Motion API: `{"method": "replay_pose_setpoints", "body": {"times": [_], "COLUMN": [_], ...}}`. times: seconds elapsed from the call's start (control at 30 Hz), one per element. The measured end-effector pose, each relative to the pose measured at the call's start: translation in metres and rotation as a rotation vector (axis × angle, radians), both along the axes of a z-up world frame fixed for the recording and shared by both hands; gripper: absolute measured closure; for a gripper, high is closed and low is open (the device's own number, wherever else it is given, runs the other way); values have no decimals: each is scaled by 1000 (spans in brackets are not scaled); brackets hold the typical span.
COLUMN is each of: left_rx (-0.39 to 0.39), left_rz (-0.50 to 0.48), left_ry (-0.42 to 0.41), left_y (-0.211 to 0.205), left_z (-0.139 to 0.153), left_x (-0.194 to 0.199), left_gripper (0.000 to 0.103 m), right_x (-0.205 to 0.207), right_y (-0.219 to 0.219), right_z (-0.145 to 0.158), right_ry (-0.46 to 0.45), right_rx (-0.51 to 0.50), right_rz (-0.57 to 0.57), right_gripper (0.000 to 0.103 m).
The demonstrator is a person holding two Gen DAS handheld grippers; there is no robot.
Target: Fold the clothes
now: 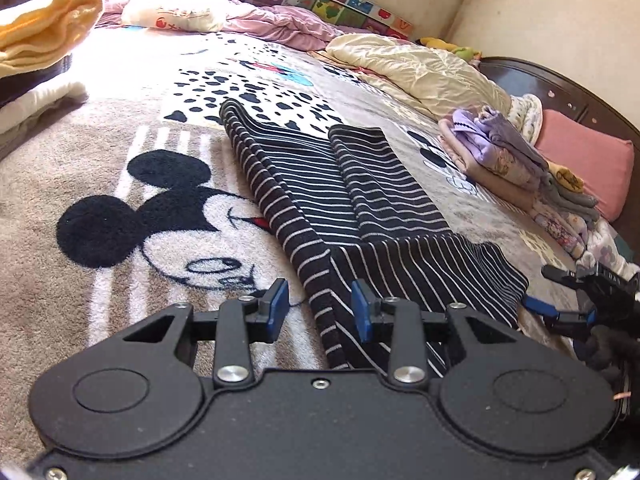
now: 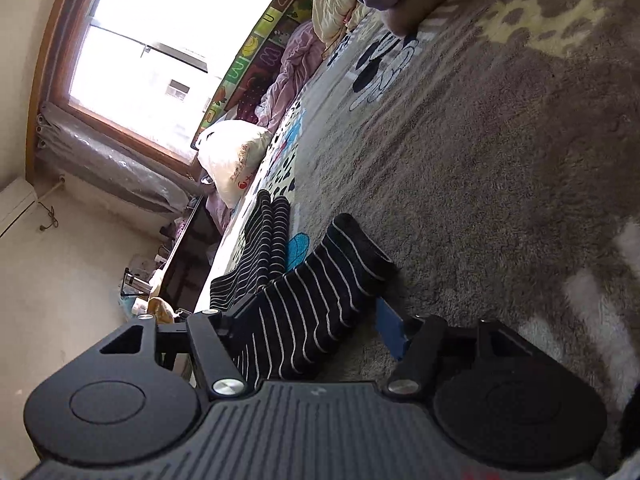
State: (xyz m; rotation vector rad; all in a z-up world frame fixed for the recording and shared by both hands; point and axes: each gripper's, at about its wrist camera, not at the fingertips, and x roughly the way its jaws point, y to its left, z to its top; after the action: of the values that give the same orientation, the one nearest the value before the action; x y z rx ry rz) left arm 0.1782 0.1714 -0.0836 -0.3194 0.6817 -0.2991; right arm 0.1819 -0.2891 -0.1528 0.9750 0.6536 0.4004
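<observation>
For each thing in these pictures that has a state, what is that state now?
Striped garment: partly folded, flat on the blanket.
Left gripper: open, straddling the garment's near edge.
Right gripper: open, garment between its fingers.
Clothes pile: folded, stacked.

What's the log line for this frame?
task: fold clothes | left gripper: open, straddling striped garment edge | right gripper: open, around its other edge

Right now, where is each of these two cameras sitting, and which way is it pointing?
Left wrist: rides behind the open left tongs, looking across the bed at the striped garment; the right tongs show at the right edge.
Right wrist: rides behind the open right tongs, rolled sideways, facing the window; the garment's edge lies between its fingers.
Shared: striped garment, cartoon blanket, white pillow.
</observation>
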Motion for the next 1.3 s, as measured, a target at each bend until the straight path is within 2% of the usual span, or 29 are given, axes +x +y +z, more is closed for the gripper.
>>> {"method": "replay_pose_setpoints", "body": {"times": [0.13,0.23,0.3,0.33,0.4,0.47,0.63,0.67,0.7,0.8,1.0,1.17,1.27,1.3], "left_rx": [-19,-56,-91,-94,-77,-50,118,133,145,208,243,281,315,294], "left_rz": [69,127,156,167,177,180,213,209,201,146,79,41,-47,-64], "left_ry": [-8,-1,18,25,18,4,6,2,-5,-40,-89,-33,18,29], "left_y": [6,12,15,15,11,4,-17,-19,-22,-36,-57,-75,-82,-79], "left_z": [4,2,-3,-4,-2,3,2,0,-2,-1,12,-3,-12,-10], "left_x": [20,42,58,66,79,93,122,125,128,129,132,152,160,161], "left_gripper": [71,71,71,71,71,71,71,80,95,98,98,98,86,79], "right_x": [7,7,6,7,7,6,7,7,7,8,7,0,-4,-4], "right_y": [7,9,7,5,0,-2,-3,-4,-5,-6,-7,-6,-3,-3], "right_z": [-2,-5,-8,-11,-15,-17,-19,-19,-19,-20,-21,-22,-18,-18], "right_ry": [-2,-14,-18,-12,1,6,16,17,19,23,25,41,43,47], "right_rx": [-6,-33,-47,-39,-19,-10,19,28,35,45,58,107,137,152], "right_rz": [-24,-45,-51,-58,-72,-77,-78,-79,-80,-82,-73,-29,9,16], "right_gripper": [39,52,67,71,88,92,90,90,89,89,88,83,70,66]}}
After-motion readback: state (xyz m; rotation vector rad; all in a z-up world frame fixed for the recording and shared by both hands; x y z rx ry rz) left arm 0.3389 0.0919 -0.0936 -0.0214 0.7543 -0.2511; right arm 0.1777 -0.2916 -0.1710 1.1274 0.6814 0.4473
